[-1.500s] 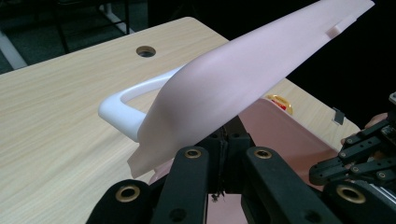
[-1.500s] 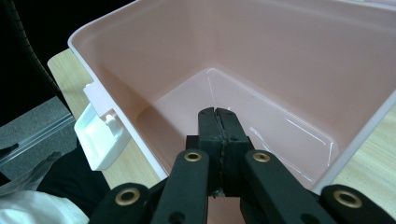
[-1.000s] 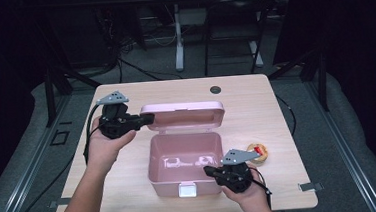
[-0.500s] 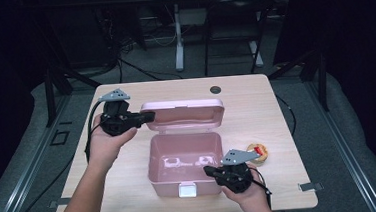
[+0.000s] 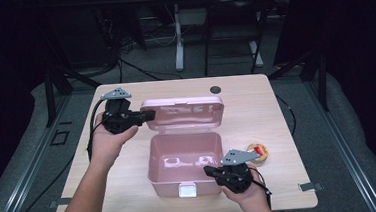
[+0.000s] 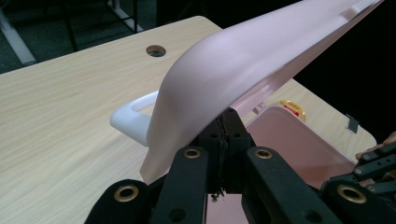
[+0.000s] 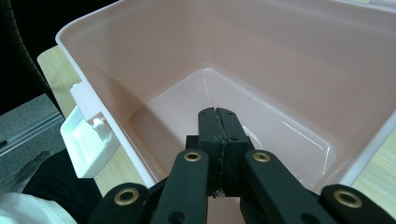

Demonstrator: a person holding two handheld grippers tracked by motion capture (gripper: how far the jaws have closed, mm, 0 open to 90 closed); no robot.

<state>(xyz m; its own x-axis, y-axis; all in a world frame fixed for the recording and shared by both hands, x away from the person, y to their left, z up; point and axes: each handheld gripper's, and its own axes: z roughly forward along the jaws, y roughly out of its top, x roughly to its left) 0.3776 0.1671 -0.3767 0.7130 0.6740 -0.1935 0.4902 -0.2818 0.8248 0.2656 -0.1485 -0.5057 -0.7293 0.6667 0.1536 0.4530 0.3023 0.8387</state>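
Observation:
A pink plastic box [image 5: 179, 149] stands open at the table's front middle, its inside bare. Its lid [image 5: 184, 114] stands up behind it, hinged at the back. My left gripper [image 5: 151, 113] is shut, its tips against the lid's left edge; in the left gripper view the lid [image 6: 224, 60] curves over my shut left gripper [image 6: 229, 116] and hides the very tips. My right gripper [image 5: 208, 170] is shut at the box's front right corner. In the right gripper view, the right gripper [image 7: 218, 114] points down into the box [image 7: 280, 46] with nothing between its jaws.
A white latch [image 5: 187, 190] sits on the box's front wall and a white handle [image 6: 133, 114] on the lid's outer side. A small round yellow and red object [image 5: 257, 154] lies on the table right of the box. A cable hole [image 5: 216, 89] is near the far edge.

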